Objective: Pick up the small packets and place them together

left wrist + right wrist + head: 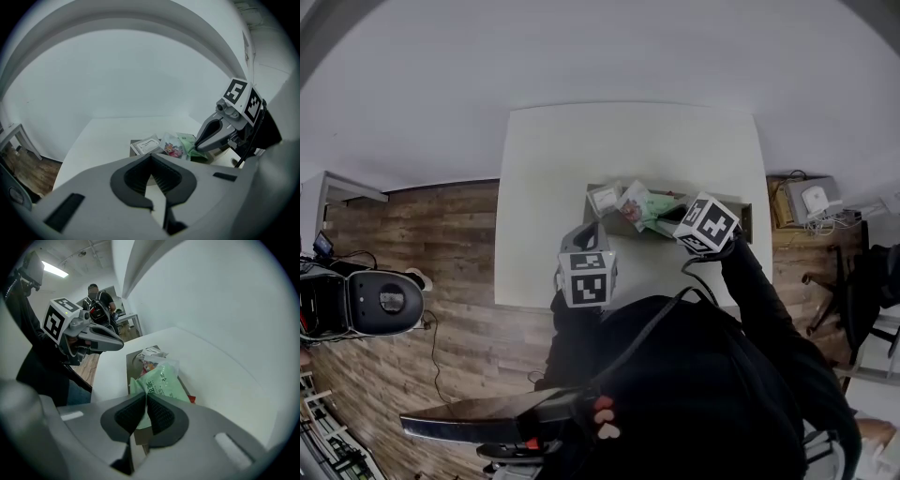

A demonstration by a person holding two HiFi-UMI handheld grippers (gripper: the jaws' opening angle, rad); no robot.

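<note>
Three packets are sitting in the tray point(131, 363). We are holding the green packet point(161, 383) over the tray's middle, our right gripper point(146, 397) pinching its near edge between narrow jaws. Our left gripper point(151, 158), closed on nothing, is hovering just short of the tray. We are judging this the placing step: next comes opening and backing off without dragging the packet. Dark characters are showing on it, too small to read.
</note>
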